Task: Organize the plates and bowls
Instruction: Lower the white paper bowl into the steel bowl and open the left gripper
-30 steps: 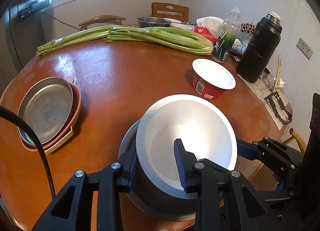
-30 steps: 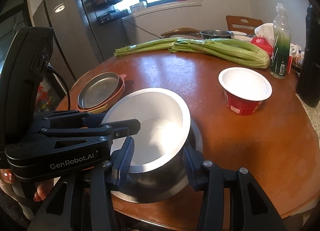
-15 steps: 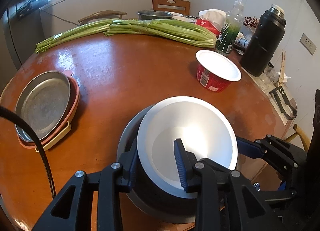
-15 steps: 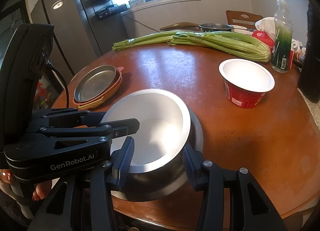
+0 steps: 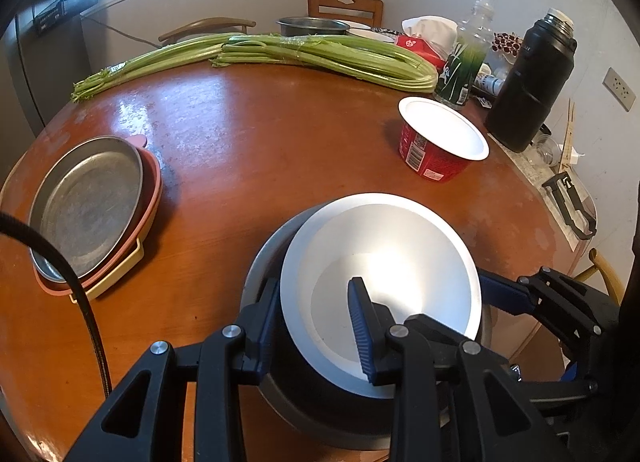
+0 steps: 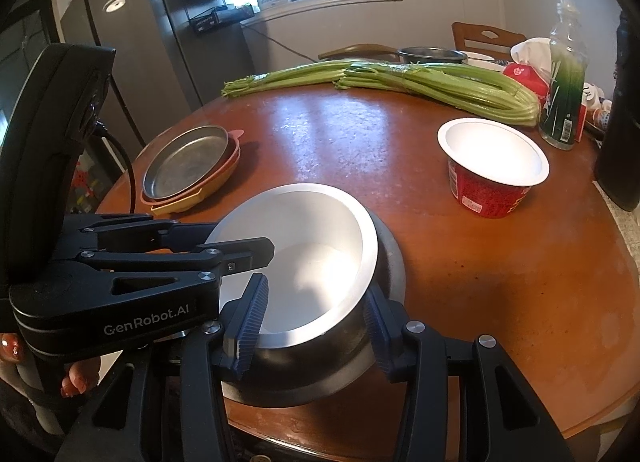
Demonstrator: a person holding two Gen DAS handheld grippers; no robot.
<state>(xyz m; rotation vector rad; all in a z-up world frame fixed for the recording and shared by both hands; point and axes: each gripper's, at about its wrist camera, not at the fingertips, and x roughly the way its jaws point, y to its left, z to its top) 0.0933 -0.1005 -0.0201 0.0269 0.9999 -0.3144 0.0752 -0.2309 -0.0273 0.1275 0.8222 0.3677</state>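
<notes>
Left wrist view: the left gripper (image 5: pixel 316 326) is grasping the white bowl's (image 5: pixel 384 274) near rim, jaws clenched. The right gripper (image 6: pixel 316 326) is clamping its opposite wall. The bowl is sitting tilted inside the steel bowl (image 6: pixel 390 262), near the bench (image 5: pixel 248 149) edge.

"GenRobot.AI" stands in pale letters on the left tongs' (image 6: pixel 236 248) black body; other labels are unreadable.

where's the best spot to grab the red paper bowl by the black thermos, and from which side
Grip the red paper bowl at its white rim, one finger inside and one outside, coming from above on the near side. It stands upright and open, its wall tapers downward, and the bottle and black thermos crowd the far side.
</notes>
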